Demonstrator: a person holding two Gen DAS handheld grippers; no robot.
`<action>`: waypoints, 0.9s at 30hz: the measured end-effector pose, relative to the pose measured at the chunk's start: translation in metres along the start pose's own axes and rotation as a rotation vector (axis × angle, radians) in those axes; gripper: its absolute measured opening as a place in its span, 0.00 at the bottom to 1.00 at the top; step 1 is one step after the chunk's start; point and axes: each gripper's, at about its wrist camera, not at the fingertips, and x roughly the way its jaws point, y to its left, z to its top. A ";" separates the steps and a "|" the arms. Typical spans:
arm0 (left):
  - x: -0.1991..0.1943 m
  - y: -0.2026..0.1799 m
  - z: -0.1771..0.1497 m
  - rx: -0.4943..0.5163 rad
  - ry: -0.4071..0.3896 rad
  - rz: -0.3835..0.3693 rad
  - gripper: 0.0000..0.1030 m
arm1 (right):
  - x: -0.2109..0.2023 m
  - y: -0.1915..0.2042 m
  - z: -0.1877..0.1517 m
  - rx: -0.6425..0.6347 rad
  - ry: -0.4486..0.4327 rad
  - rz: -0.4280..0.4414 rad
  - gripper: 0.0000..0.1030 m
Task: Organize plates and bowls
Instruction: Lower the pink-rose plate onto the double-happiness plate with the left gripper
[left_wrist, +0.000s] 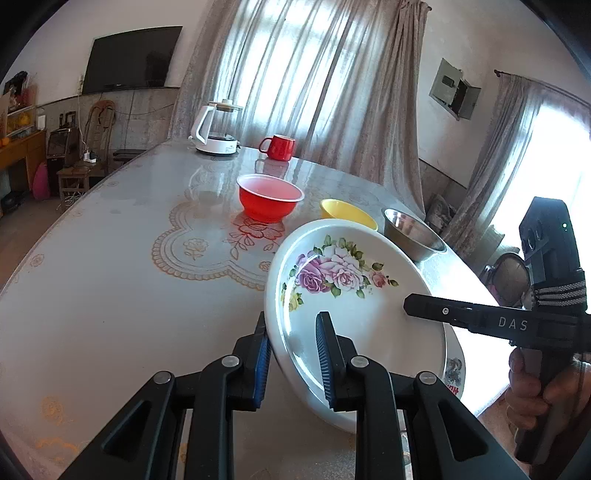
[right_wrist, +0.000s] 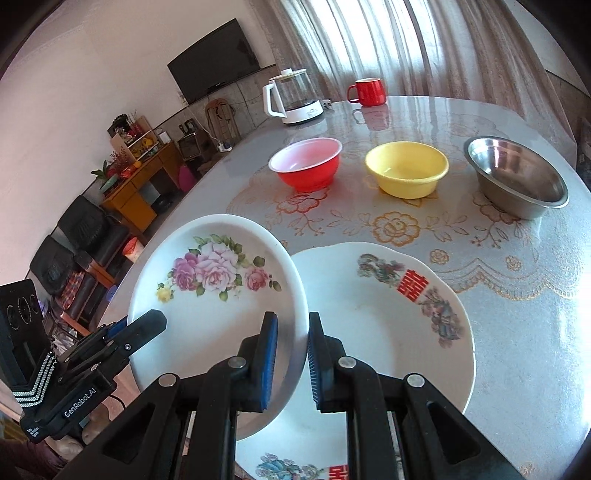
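From the left wrist camera, the left gripper (left_wrist: 293, 356) has its fingers closed on the near rim of the rose-patterned plate (left_wrist: 347, 295), one pad under the rim and the other inside it. The plate is lifted off the counter (left_wrist: 110, 295) and tilted. The right gripper (left_wrist: 410, 304) reaches in from the right and meets the plate's far rim; a hand (left_wrist: 532, 391) holds its grip. Behind the plate stand a red bowl (left_wrist: 269, 199), a yellow bowl (left_wrist: 347, 212) and a steel bowl (left_wrist: 413, 236), and farther back a glass kettle (left_wrist: 218, 129) and a red mug (left_wrist: 279, 147).

From the right wrist camera, the right gripper (right_wrist: 292, 360) pinches the right-hand rim of the rose-patterned plate (right_wrist: 214, 288), its fingers nearly shut with the rim between the pads. The left gripper (right_wrist: 157, 319) holds the opposite rim. The plate hangs tilted over the left part of a scalloped plate with a red double-happiness mark (right_wrist: 388, 325), which lies flat on the counter (right_wrist: 535, 332). Beyond it the red bowl (right_wrist: 306, 166), yellow bowl (right_wrist: 406, 170) and steel bowl (right_wrist: 517, 177) stand in a row, apart from one another.
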 end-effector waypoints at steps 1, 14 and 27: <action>0.003 -0.004 0.001 0.009 0.008 -0.007 0.23 | -0.001 -0.005 -0.002 0.008 -0.001 -0.006 0.14; 0.038 -0.035 -0.001 0.080 0.088 -0.063 0.23 | -0.016 -0.050 -0.018 0.090 0.006 -0.113 0.14; 0.049 -0.040 -0.009 0.115 0.129 -0.050 0.23 | -0.006 -0.063 -0.024 0.100 0.051 -0.157 0.12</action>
